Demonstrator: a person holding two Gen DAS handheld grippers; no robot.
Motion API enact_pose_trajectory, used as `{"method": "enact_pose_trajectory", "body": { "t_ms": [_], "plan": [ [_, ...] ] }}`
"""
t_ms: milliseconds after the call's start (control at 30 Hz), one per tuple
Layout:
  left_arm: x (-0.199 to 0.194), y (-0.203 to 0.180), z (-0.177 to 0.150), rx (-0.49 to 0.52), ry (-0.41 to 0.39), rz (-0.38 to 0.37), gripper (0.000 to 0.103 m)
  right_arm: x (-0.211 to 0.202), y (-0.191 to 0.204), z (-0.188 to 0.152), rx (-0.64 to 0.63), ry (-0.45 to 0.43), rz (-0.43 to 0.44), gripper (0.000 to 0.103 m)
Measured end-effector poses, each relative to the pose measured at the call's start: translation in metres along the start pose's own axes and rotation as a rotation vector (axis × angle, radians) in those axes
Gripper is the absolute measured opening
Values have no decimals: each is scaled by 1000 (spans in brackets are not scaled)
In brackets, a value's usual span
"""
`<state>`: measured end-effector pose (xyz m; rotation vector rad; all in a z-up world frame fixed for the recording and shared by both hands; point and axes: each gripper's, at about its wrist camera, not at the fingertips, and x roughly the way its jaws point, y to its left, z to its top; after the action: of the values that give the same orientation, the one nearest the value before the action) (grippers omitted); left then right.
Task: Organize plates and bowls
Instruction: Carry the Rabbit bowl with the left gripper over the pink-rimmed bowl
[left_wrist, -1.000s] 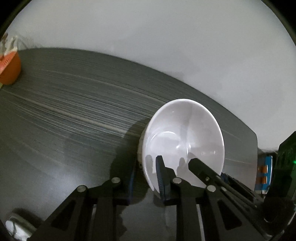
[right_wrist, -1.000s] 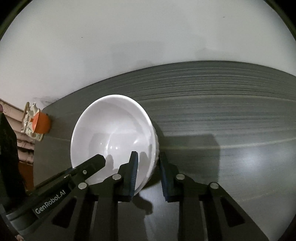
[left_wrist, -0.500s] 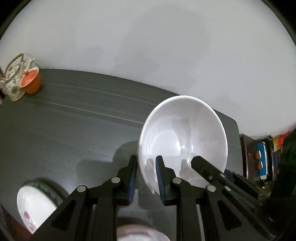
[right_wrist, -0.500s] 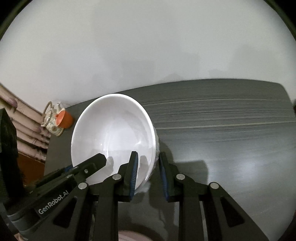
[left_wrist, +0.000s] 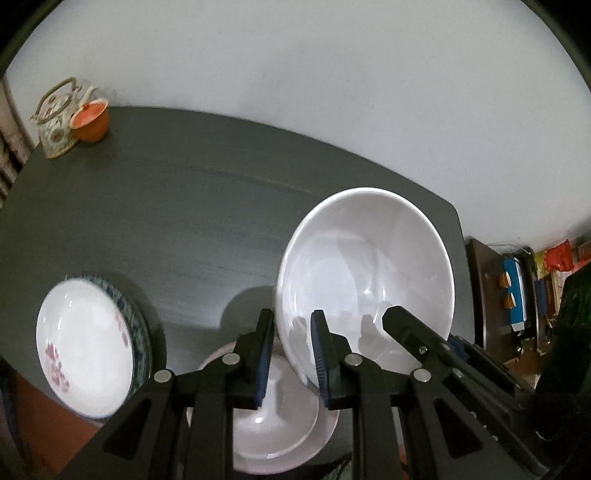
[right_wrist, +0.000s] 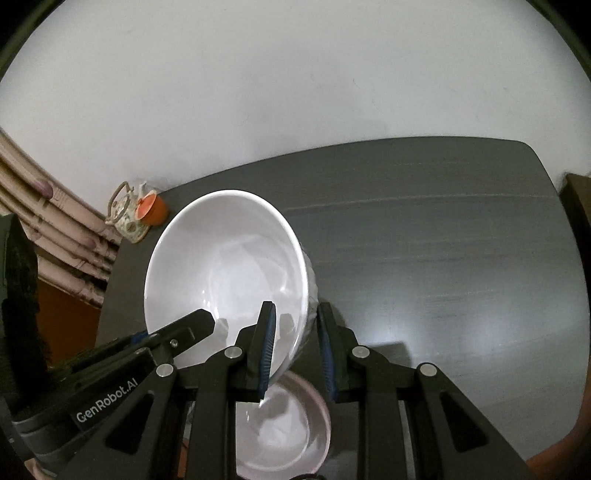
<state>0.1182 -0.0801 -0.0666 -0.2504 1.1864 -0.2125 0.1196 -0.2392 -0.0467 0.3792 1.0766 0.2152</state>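
Both your grippers, left gripper (left_wrist: 291, 347) and right gripper (right_wrist: 295, 343), clamp the white bowl (left_wrist: 364, 273); it has risen, now above the pink-rimmed bowl (left_wrist: 280, 417). Nesting looks next.

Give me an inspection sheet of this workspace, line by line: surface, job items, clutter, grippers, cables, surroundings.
Surface: dark grey table, bare across its far half.
Job's things: large white bowl held tilted above the table by both grippers; pinkish bowl on the table beneath it; floral plate stacked on a blue-rimmed plate at the left edge.
Clutter: patterned teapot and orange cup in the far left corner.
Grippers: left gripper pinches the white bowl's rim; right gripper pinches the opposite rim.
Cables: nothing seen.
Surroundings: plain white wall behind; cluttered shelf to the right, contents too small to tell.
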Motion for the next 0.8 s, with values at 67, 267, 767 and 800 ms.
{"method": "enact_pose_trajectory", "body": {
  "t_ms": [67, 267, 767, 800],
  "plan": [
    [-2, 2, -11, -3, 11, -4, 21, -4, 1, -9, 2, 4, 5, 22],
    [-6, 8, -35, -10, 23, -4, 21, -8, 7, -35, 7, 13, 22, 22],
    [7, 54, -71, -60, 106, 16, 21, 12, 17, -87, 15, 99, 27, 24],
    [8, 56, -72, -64, 111, 18, 21, 14, 17, -89, 15, 106, 25, 24]
  ]
}}
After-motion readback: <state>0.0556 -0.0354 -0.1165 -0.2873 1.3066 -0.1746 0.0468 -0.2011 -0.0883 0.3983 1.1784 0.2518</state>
